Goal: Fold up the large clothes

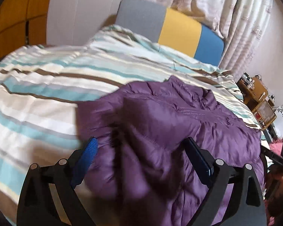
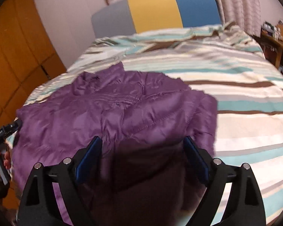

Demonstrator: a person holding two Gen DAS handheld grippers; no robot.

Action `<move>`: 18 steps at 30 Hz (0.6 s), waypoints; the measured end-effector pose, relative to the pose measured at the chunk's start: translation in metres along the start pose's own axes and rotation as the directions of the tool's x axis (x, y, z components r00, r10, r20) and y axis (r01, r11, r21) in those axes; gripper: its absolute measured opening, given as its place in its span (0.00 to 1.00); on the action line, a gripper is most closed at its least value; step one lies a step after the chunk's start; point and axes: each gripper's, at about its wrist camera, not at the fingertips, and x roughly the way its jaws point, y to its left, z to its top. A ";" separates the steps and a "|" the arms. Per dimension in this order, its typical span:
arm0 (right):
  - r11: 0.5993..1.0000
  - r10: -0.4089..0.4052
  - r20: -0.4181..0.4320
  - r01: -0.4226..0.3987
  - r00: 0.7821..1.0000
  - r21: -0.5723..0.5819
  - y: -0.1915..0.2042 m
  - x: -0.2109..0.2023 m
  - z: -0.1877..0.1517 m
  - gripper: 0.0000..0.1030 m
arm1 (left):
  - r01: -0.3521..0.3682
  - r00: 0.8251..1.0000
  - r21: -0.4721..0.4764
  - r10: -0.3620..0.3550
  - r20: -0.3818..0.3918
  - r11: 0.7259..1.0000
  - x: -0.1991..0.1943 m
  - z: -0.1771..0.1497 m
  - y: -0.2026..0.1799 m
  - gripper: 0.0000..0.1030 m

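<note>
Purple jacket (image 1: 171, 116) on striped bed (image 1: 37, 94), spreading 12 o'clock from both tongs: left gripper (image 1: 141, 146) and right gripper (image 2: 143, 143) spread wide, pinching nothing.

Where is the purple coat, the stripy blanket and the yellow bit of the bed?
purple coat (image 2: 113, 113): right wrist view, on its quilted middle.
stripy blanket (image 1: 37, 86): left wrist view, on a bare stretch left of the coat.
yellow headboard panel (image 2: 154, 9): right wrist view, on the panel's middle.
</note>
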 end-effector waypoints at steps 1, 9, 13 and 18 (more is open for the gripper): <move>1.000 0.003 -0.006 -0.003 1.000 0.004 -0.001 0.004 -0.003 0.62 | 0.041 0.999 0.003 -0.041 -0.019 0.999 0.006 -0.002 -0.004 0.72; 0.994 0.001 0.067 0.007 0.998 -0.113 0.026 -0.031 0.002 0.11 | 0.052 0.997 0.000 -0.052 0.057 0.999 -0.029 -0.006 -0.027 0.11; 0.995 0.024 0.174 -0.006 0.984 -0.103 0.031 -0.059 0.031 0.11 | 0.058 0.982 -0.051 -0.047 0.184 0.997 -0.053 0.023 -0.033 0.10; 0.998 0.033 0.247 -0.019 0.969 -0.060 0.033 -0.052 0.069 0.11 | 0.023 0.965 -0.134 0.013 0.261 0.991 -0.041 0.057 -0.039 0.10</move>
